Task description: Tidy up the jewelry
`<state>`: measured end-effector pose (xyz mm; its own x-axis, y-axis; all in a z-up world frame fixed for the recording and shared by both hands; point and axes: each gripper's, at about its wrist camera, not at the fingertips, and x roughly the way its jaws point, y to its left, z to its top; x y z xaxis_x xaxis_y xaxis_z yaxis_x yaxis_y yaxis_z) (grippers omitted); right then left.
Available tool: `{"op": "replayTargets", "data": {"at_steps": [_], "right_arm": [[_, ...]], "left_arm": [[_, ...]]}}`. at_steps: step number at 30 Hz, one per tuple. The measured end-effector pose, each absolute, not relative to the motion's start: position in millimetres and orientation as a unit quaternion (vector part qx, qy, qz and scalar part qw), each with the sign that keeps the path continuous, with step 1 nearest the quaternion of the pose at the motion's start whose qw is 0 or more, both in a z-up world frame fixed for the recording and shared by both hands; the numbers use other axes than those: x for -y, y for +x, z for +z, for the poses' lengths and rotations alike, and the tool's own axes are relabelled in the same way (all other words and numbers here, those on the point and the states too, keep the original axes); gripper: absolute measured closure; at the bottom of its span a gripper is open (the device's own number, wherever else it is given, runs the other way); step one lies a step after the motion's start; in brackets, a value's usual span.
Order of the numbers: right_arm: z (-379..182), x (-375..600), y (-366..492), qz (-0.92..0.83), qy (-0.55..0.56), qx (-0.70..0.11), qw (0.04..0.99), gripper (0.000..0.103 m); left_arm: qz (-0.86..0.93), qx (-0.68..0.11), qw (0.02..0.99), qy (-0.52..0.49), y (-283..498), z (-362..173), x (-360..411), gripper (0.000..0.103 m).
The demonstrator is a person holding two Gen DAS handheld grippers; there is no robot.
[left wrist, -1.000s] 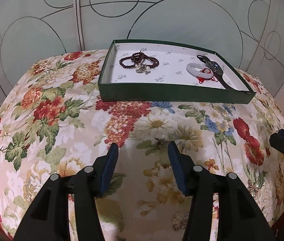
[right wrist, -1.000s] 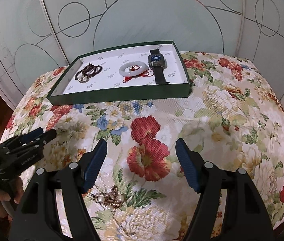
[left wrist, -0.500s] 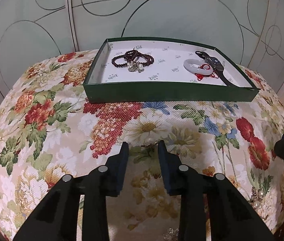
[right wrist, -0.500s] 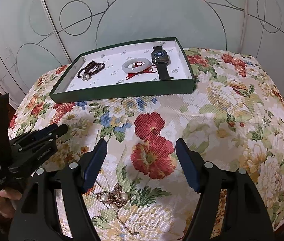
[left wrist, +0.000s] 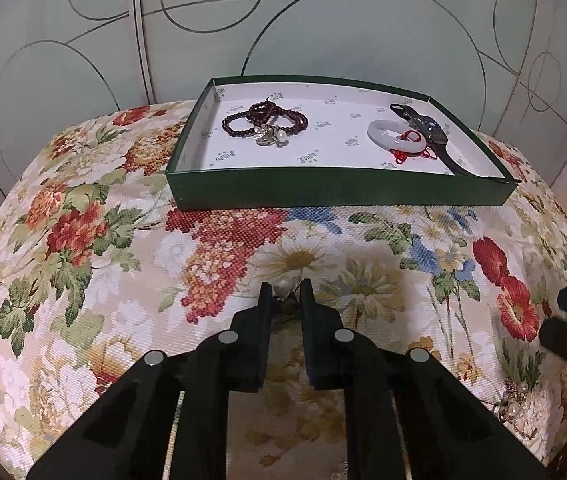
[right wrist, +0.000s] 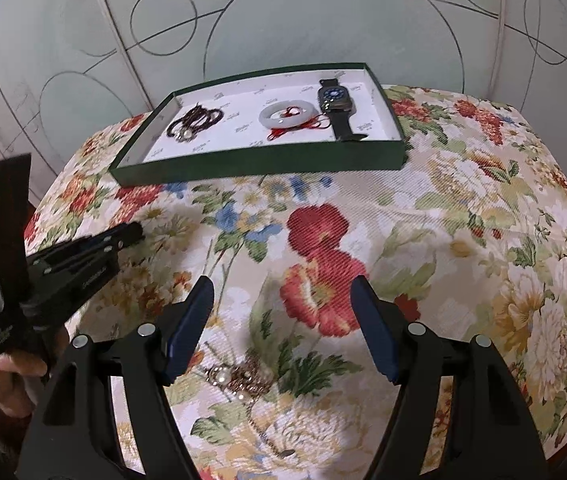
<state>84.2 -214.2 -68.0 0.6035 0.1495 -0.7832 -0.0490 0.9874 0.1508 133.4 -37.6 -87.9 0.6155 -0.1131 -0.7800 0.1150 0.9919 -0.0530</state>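
Observation:
My left gripper (left wrist: 285, 293) is shut on a small pearl piece (left wrist: 283, 287) on the floral cloth; it also shows at the left of the right wrist view (right wrist: 133, 233). My right gripper (right wrist: 281, 300) is open above a pearl and gold necklace (right wrist: 239, 378), which also shows in the left wrist view (left wrist: 517, 406). The green tray (left wrist: 339, 192) holds dark bead bracelets (left wrist: 265, 120), a white jade bangle (left wrist: 395, 136) with red cord, and a black smartwatch (left wrist: 429, 130).
The floral cloth (right wrist: 463, 240) covers a rounded table that drops off at the sides. Pale glass panels with curved lines (left wrist: 283, 20) stand close behind the tray (right wrist: 259, 160).
My left gripper closed from open onto the pearl piece on the cloth. My right gripper moved forward and lower over the necklace, staying open.

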Motion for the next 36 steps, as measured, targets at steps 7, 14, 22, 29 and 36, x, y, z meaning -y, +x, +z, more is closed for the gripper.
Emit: {"op": "replayTargets", "data": {"at_steps": [7, 14, 22, 29, 36], "right_arm": [[-72.0, 204.2, 67.8, 0.066, 0.052, -0.453, 0.888, 0.032], [-82.2, 191.2, 46.3, 0.072, 0.038, -0.469, 0.879, 0.032], [-95.2, 184.3, 42.5, 0.063, 0.015, -0.483, 0.873, 0.044], [-96.5, 179.8, 43.0, 0.056, -0.017, -0.473, 0.879, 0.067], [-96.1, 175.8, 43.9, 0.068, -0.021, -0.47, 0.88, 0.081]], "left_arm": [[-0.056, -0.433, 0.9, 0.002, 130.8, -87.3, 28.7, 0.089], [-0.053, -0.433, 0.9, 0.002, 124.4, -85.3, 22.0, 0.089], [-0.054, -0.429, 0.901, -0.002, 115.3, -81.0, 17.8, 0.089], [-0.053, -0.43, 0.901, -0.005, 111.9, -81.0, 15.8, 0.089], [-0.052, -0.432, 0.901, -0.008, 110.3, -81.5, 14.3, 0.089]]}}
